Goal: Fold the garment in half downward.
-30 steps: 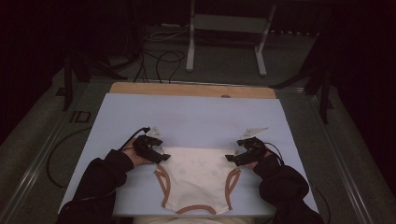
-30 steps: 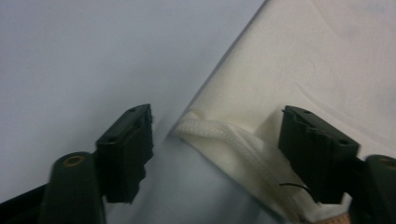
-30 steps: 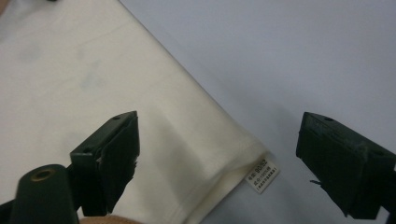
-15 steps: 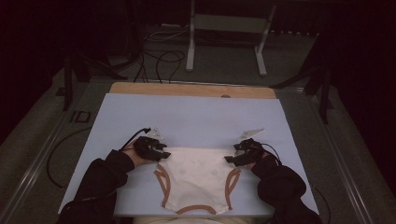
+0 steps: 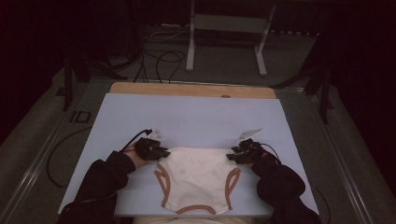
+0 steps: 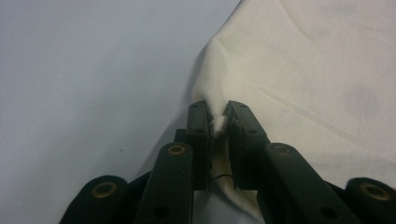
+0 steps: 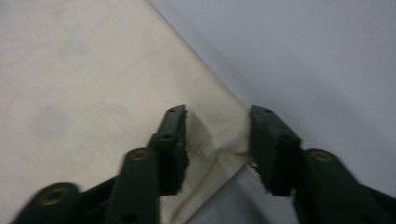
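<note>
One garment (image 5: pixel 196 179) lies flat on the near half of a pale blue table (image 5: pixel 196 116), its straight far edge stretched between the two grippers. The left gripper (image 5: pixel 161 151) sits at the garment's far left corner; the right gripper (image 5: pixel 231 157) sits at its far right corner.

In the left gripper view, the left gripper (image 6: pixel 219 122) has its jaws drawn narrow, having just been closing, and a bunched fold of the garment (image 6: pixel 317 70) corner is pinched between the pads. In the right gripper view, the right gripper (image 7: pixel 217 135) has its jaws part-way apart, also just closing; the corner of the garment (image 7: pixel 84 84) buckles up between them. The left pad meets the cloth, while the right pad stands at the cloth's edge; whether it presses cannot be told.

Count: one garment, two grippers, two hands in dark sleeves, one table.

The garment is cream cloth, sleeveless in outline, with brown binding along two curved side openings and a curved opening at the near edge. Faint pale spots mark its surface. It lies smooth apart from the gathered corners.
</note>
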A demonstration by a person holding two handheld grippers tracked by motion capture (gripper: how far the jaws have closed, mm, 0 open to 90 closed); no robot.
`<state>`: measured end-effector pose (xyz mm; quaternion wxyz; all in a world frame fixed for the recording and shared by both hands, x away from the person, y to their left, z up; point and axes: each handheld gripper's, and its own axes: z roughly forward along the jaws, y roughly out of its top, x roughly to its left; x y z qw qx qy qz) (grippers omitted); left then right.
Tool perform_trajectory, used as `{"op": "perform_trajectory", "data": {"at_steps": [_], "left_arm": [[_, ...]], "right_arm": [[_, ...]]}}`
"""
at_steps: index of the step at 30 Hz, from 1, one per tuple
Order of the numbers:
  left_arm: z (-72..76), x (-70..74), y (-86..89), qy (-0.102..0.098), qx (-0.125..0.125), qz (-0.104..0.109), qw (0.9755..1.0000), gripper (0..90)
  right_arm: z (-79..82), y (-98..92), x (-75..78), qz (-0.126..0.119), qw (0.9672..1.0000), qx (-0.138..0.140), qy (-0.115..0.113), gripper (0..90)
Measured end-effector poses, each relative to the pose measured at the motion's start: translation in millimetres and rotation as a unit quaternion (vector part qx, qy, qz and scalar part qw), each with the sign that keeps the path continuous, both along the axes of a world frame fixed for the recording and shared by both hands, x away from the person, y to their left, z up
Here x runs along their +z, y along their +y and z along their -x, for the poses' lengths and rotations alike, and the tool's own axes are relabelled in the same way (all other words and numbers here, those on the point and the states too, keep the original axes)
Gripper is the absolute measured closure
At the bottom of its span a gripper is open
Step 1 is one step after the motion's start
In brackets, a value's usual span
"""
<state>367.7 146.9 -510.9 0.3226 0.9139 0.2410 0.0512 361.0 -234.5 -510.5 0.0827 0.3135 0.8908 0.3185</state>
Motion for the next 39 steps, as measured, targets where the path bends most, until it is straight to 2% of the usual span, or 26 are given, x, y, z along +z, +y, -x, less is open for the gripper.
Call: {"op": "perform_trajectory", "data": {"at_steps": [2, 3, 4, 5, 6, 9, 10, 17, 21, 24, 27, 33, 35, 39], "left_arm": [[1.1, 0.7, -0.2, 0.000, 0.000, -0.001, 1.0000, 81.7], [1.1, 0.7, -0.2, 0.000, 0.000, -0.001, 1.0000, 82.4], [2.6, 1.1, -0.8, -0.003, 0.000, -0.002, 1.0000, 82.7], [2.6, 1.1, -0.8, -0.003, 0.000, -0.002, 1.0000, 82.8], [3.2, 1.0, -0.2, 0.001, 0.003, 0.001, 1.0000, 83.0], [3.7, 1.9, 0.8, 0.003, 0.000, 0.000, 1.0000, 83.8], [5.1, 3.7, 2.1, 0.003, -0.001, 0.002, 1.0000, 83.8], [8.7, 14.7, 8.1, -0.006, 0.001, 0.013, 0.9999, 84.1], [7.3, 22.5, 10.1, -0.013, 0.001, 0.013, 0.9998, 84.1], [4.6, 26.7, 11.3, -0.021, 0.000, 0.011, 0.9997, 84.1], [2.1, 28.4, 11.6, -0.024, 0.003, 0.010, 0.9997, 84.1], [-11.1, 33.4, 11.7, -0.025, 0.008, 0.007, 0.9996, 84.0], [-19.4, 38.1, 12.0, -0.032, 0.012, 0.010, 0.9994, 84.0], [-25.2, 40.7, 11.2, -0.034, 0.019, 0.021, 0.9990, 84.0]], "right_arm": [[0.3, 0.2, 0.6, 0.009, 0.9999, -0.004, -0.006, 66.8], [0.3, 0.2, 0.6, 0.009, 0.9999, -0.004, -0.006, 66.8], [0.6, 0.8, 1.2, 0.015, 0.9998, 0.000, -0.009, 74.1], [0.6, 0.8, 1.2, 0.015, 0.9998, 0.000, -0.009, 74.1], [0.5, 1.3, 1.0, 0.018, 0.9998, 0.000, -0.013, 80.7], [0.7, 3.0, 1.4, 0.016, 0.9998, 0.002, -0.008, 85.4], [0.9, 4.1, 1.6, 0.007, 1.0000, 0.006, -0.002, 86.8], [2.3, 3.5, 12.1, -0.004, 0.9999, 0.004, -0.015, 88.0], [1.5, 3.7, 23.3, -0.024, 0.9994, 0.005, -0.024, 88.1], [-2.0, 4.6, 28.2, -0.029, 0.9991, 0.003, -0.032, 88.2], [-4.5, 6.0, 30.9, -0.023, 0.9991, 0.003, -0.035, 88.2], [-12.9, 7.3, 38.1, -0.017, 0.9990, -0.002, -0.041, 88.2], [-15.1, 7.0, 40.1, -0.018, 0.9988, -0.008, -0.045, 88.2], [-20.7, 6.0, 43.0, -0.022, 0.9985, -0.016, -0.047, 88.2]]}}
